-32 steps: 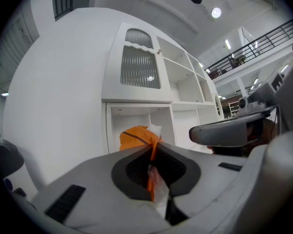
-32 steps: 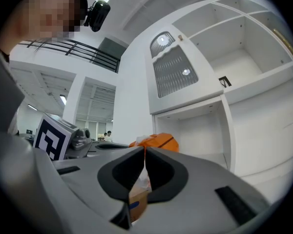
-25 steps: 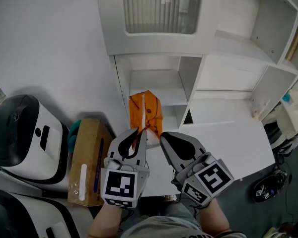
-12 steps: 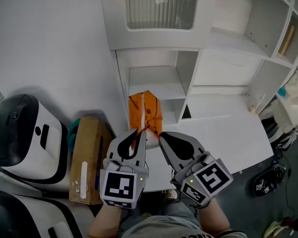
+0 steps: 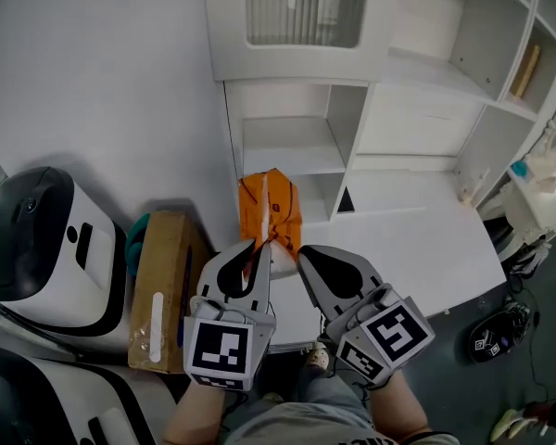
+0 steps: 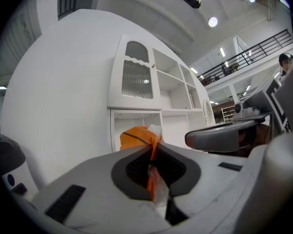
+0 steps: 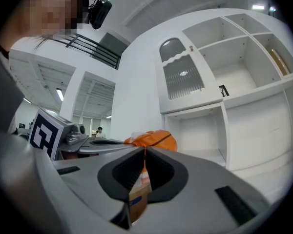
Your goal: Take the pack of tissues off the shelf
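Two handheld grippers reach forward side by side from the bottom of the head view, each pointing level toward a white shelf unit (image 5: 371, 109). Their tips angle in toward each other, and the marker cubes face up at the camera. The left gripper (image 5: 251, 251) sits slightly to the left of the pack's near end, the right gripper (image 5: 305, 257) slightly to its right.

Between them is an orange pack of tissues (image 5: 271, 208), held by its near end in front of the unit's lowest open compartment (image 5: 287, 146). The pack's long axis runs away from the person, its far end aimed at that opening, and a pale seam strip runs along its top.

In the left gripper view, the left gripper (image 6: 153, 148) has its jaws pressed together on a fold of the orange wrapper, with the pack (image 6: 136, 135) bulging just beyond the tips. In the right gripper view, the right gripper (image 7: 144, 150) is likewise clamped tight on a thin flap of the pack (image 7: 154, 139), with a printed scrap of wrapper hanging down between the pads.

A brown cardboard box (image 5: 160, 290) stands on the floor to the left of the grippers. A white-and-black machine (image 5: 37, 248) stands further left.
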`<state>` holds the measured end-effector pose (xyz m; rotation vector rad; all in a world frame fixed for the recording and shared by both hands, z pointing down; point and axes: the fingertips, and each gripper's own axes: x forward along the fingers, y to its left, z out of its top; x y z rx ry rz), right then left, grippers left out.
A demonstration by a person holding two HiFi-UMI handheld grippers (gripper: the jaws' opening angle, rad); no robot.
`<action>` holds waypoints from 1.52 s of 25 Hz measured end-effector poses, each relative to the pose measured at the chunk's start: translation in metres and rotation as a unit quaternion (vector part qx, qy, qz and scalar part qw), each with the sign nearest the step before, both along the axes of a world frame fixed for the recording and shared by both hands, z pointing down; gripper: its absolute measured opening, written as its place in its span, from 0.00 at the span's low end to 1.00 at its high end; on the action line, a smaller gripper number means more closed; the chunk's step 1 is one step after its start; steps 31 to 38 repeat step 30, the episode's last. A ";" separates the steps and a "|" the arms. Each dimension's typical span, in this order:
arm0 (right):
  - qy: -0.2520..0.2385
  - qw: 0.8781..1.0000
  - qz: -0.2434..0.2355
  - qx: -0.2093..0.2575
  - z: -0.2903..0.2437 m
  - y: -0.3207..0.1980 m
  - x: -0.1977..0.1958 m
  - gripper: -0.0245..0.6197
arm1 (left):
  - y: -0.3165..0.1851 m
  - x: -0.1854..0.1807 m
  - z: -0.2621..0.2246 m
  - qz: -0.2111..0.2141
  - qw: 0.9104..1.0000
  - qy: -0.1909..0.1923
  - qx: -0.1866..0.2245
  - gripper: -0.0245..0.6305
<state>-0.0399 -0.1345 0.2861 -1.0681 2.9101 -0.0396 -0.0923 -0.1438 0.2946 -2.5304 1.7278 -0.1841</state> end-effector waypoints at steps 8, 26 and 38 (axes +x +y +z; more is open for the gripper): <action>0.000 1.000 0.008 0.005 0.004 0.032 -0.007 0.06 | 0.032 -0.008 0.002 0.003 1.000 -0.002 0.013 0.07; 0.005 1.000 0.017 0.005 0.002 0.065 -0.012 0.06 | 0.066 -0.016 -0.001 0.005 1.000 -0.004 0.013 0.07; 0.006 1.000 0.017 0.005 0.000 0.066 -0.011 0.06 | 0.069 -0.014 -0.001 0.004 1.000 -0.002 0.000 0.07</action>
